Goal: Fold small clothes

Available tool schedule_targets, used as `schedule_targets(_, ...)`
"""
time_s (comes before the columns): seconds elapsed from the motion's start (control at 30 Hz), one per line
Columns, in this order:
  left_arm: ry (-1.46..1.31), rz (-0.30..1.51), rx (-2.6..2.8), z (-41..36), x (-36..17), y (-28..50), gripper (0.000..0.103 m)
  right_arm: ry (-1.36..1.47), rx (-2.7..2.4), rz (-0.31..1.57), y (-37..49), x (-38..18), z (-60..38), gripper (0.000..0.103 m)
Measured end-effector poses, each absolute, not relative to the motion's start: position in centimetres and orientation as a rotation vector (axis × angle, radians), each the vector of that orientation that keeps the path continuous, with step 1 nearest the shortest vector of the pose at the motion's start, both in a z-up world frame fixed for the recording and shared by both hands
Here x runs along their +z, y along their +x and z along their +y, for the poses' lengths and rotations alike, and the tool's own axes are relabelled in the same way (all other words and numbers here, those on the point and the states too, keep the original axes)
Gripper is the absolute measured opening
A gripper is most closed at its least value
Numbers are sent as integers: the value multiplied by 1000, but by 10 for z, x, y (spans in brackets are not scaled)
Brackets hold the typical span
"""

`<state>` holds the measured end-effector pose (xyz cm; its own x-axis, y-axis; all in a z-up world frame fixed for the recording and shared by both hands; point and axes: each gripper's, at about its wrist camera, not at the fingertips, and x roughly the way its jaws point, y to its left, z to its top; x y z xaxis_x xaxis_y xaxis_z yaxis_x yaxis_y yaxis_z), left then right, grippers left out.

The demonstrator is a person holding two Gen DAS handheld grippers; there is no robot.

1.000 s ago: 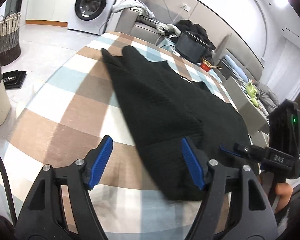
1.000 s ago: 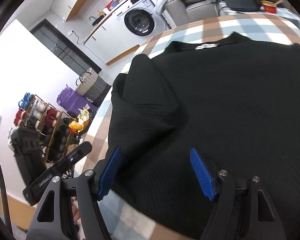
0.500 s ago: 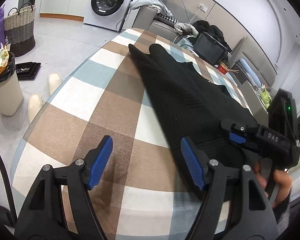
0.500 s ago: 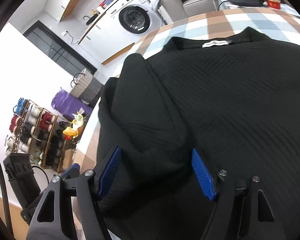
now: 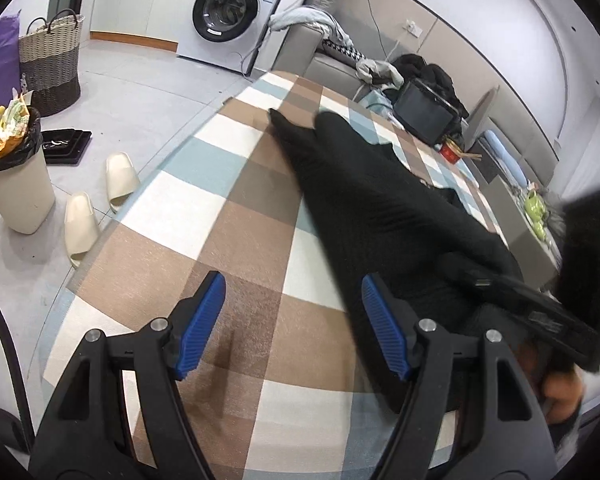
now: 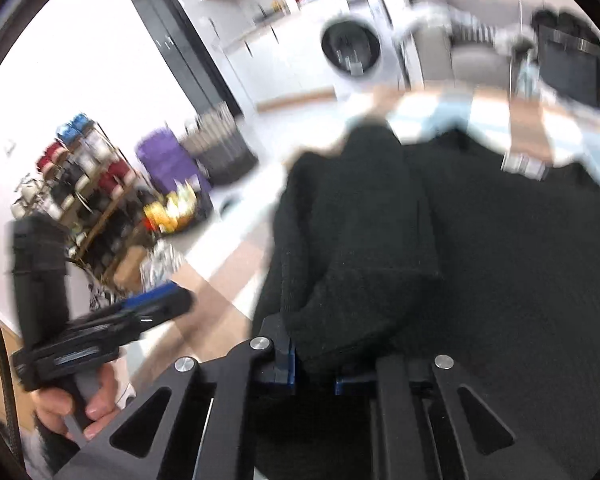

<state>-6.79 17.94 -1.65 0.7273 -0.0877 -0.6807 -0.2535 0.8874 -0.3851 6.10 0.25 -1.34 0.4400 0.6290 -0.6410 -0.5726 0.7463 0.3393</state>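
I see one black ribbed knit garment (image 5: 380, 216) lying on the brown, blue and white checked tablecloth (image 5: 236, 200). My right gripper (image 6: 314, 372) has just closed, pinching the garment's near edge. My left gripper (image 5: 292, 324) stands open over the cloth. Beside the table, one cream bin (image 5: 14, 184) holds wrappers.

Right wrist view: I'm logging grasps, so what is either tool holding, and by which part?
The right tool has just closed on the black sweater's folded-in sleeve, near its cuff end. The left tool holds nothing.
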Motion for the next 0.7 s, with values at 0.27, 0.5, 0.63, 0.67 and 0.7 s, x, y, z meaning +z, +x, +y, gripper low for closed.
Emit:
schedule_targets(0.27,-468,763,97,170,-13,-59,68,167,403,628,-37,0,-111,13)
schedule_targets(0.5,-465,797,8,140,-17,-37,68,382,385,908,-27,-60,-170,50)
schedule_targets(0.63,-438,820,-29,123,-20,-30,68,557,514,882,-14,-61,-187,74)
schedule_targets(0.67,-435,822,-33,120,-20,-29,68,601,527,898,-6,-65,-189,75)
schedule_targets(0.7,-433,824,-36,118,-21,-28,68,647,543,906,2,-68,-194,76)
